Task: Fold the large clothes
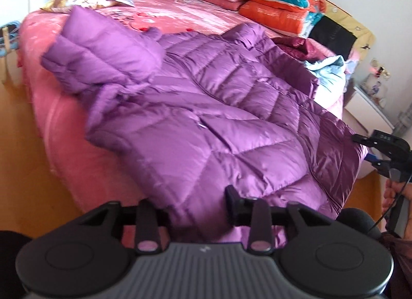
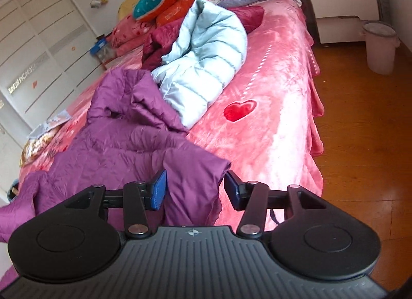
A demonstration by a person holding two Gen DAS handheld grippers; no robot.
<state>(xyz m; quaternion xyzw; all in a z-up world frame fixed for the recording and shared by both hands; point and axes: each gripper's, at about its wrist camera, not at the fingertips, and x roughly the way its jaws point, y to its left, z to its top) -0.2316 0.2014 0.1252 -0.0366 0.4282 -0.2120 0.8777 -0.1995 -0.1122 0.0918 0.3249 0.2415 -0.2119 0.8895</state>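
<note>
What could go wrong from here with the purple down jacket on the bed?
1. The right tool is open around the hem of the purple down jacket; the puffy, slick fabric may slip out on closing.
2. The hem hangs over the edge of the bed, so the jacket could slide toward the floor.
3. The light blue jacket touches it and may drag along.

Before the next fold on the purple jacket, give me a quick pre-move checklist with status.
1. Purple jacket spread out on the bed: ok, quilted side up, hem nearest the edge.
2. Left gripper open: ok, hem fabric lies between the fingers, pads not pressing.
3. Right gripper open: ok, a jacket corner sits in the gap, unclamped.
4. Sleeve laid flat: not ok, bunched up on the jacket.
5. Fold area free: not ok, light blue jacket crowds the collar end.
6. Jacket zipped: cannot tell.
</note>
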